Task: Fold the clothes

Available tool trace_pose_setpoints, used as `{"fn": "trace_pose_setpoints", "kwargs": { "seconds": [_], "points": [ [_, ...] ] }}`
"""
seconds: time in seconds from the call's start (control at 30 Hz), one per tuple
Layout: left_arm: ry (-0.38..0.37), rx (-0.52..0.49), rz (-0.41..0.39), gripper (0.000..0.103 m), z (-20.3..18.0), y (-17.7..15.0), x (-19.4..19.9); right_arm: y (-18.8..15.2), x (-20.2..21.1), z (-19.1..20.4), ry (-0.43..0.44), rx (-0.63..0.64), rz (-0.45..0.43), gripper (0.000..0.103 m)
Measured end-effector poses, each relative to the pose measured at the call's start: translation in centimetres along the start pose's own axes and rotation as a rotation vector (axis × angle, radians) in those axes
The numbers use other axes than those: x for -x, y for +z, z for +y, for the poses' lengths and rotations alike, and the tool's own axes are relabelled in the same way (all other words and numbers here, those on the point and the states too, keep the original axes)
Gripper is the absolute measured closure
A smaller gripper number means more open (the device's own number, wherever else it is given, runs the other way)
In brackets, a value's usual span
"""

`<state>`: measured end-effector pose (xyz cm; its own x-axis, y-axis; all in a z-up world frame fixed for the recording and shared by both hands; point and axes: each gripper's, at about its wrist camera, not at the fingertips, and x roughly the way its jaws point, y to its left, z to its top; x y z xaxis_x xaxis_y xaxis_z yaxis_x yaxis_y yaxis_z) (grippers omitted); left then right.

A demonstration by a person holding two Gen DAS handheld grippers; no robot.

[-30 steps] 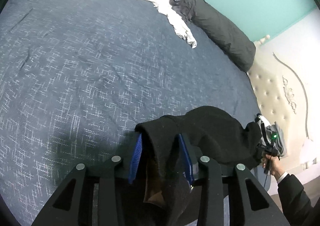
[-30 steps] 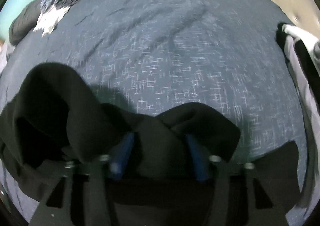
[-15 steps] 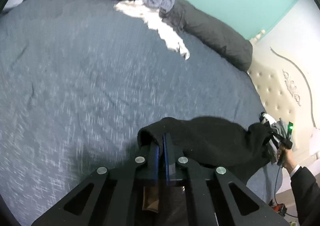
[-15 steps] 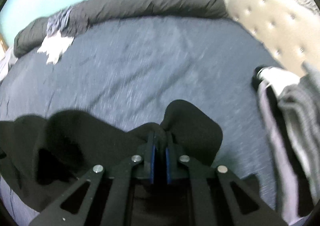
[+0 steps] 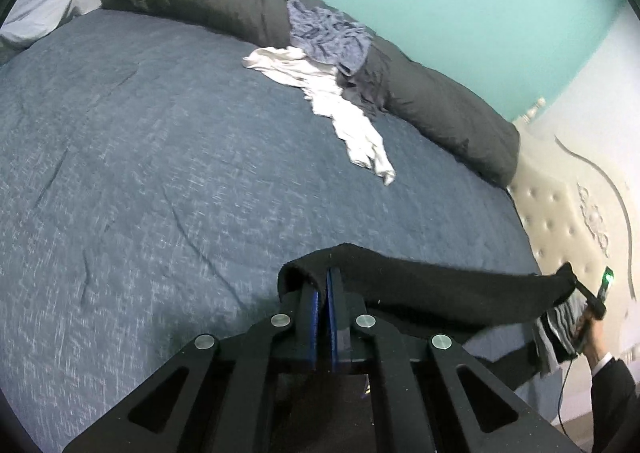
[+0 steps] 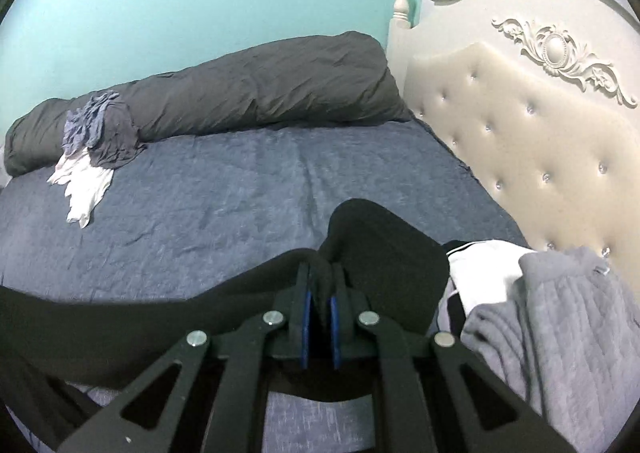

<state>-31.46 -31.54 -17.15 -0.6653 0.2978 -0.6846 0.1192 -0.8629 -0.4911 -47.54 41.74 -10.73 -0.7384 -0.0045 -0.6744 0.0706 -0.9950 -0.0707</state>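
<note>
A black garment (image 5: 432,289) hangs stretched above the blue bed cover (image 5: 160,173), held at both ends. My left gripper (image 5: 326,281) is shut on one edge of it, blue pads pressed together over the cloth. In the right wrist view the same black garment (image 6: 384,253) bunches between the pads of my right gripper (image 6: 320,293), which is shut on it. The right gripper (image 5: 576,283) also shows at the far right of the left wrist view, held by a hand (image 5: 592,341) in a dark sleeve.
A white garment (image 5: 340,109) and a blue-grey one (image 5: 328,37) lie at the far side against a rolled dark grey duvet (image 5: 440,105). Grey and white-black clothes (image 6: 560,305) are piled by the tufted cream headboard (image 6: 520,125). A teal wall stands behind.
Both grippers went from open around the black garment to shut on it. They then rose and drew apart, pulling the garment taut above the bed.
</note>
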Motion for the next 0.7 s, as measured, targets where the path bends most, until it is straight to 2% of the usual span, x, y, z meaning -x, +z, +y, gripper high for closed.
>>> {"fn": "trace_pose_setpoints", "kwargs": {
  "seconds": [0.13, 0.37, 0.7],
  "points": [
    [0.029, 0.012, 0.029, 0.099, 1.3, 0.7, -2.5, -0.5, -3.5, -0.4, -0.007, -0.03, 0.089, 0.096],
    [0.063, 0.023, 0.097, 0.099, 3.2, 1.0, -7.8, -3.3, -11.1, 0.4, -0.039, -0.021, 0.266, 0.096],
    [0.076, 0.021, 0.14, 0.099, 5.3, 1.5, -12.9, -1.4, -16.3, 0.1, -0.024, -0.039, 0.256, 0.096]
  ]
}}
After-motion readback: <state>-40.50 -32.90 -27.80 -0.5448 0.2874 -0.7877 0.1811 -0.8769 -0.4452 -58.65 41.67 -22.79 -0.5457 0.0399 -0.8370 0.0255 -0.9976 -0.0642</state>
